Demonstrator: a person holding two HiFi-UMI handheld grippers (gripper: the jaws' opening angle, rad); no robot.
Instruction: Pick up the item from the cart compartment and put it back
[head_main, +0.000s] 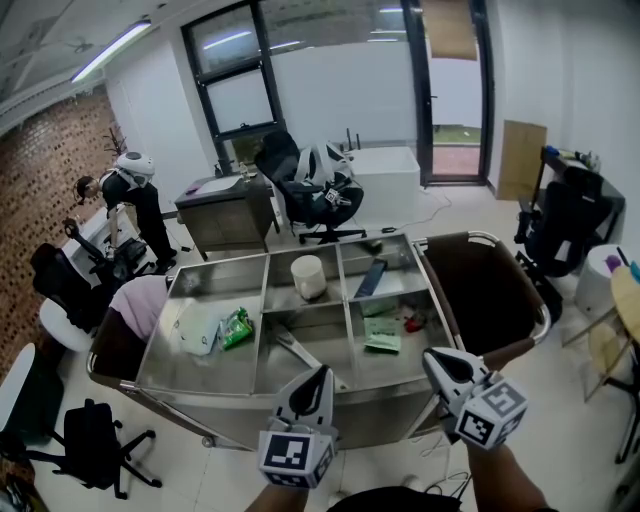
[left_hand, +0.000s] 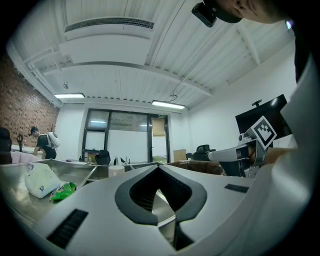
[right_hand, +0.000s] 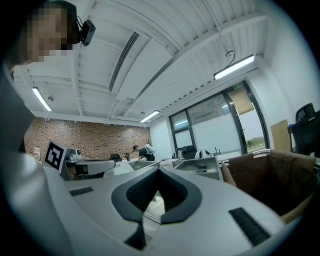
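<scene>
Item to lift: cannot tell which one. The cart (head_main: 196, 378) holds several candidates, none touched.
- Cart's back middle compartment: white cup (head_main: 308, 276), upright.
- Back right compartment: dark flat bar (head_main: 371, 278), lying slantwise.
- Front right compartment: green flat packet (head_main: 382, 335) with a small red thing (head_main: 413, 324) just beside it.
- Front middle compartment: metal tool (head_main: 300, 355), lying diagonally.
- Large left compartment: white pouch (head_main: 196, 330) touching a green snack bag (head_main: 237, 327).

Everything lies loose in open-topped bins, so reaching in from above looks unobstructed.

Left gripper (head_main: 321, 372): jaws together, nothing between them. It is held level at the cart's near edge, in front of the front middle compartment.

Right gripper (head_main: 432, 356): jaws together, empty too. It is level at the cart's near right corner, near the brown bag (head_main: 480, 290) hung on the cart's right end.

Judgement: start posture, with both tools parked short of the bins and no pick begun. Either must open before going in. The left sits closest to the metal tool, the right to the green flat packet.
</scene>
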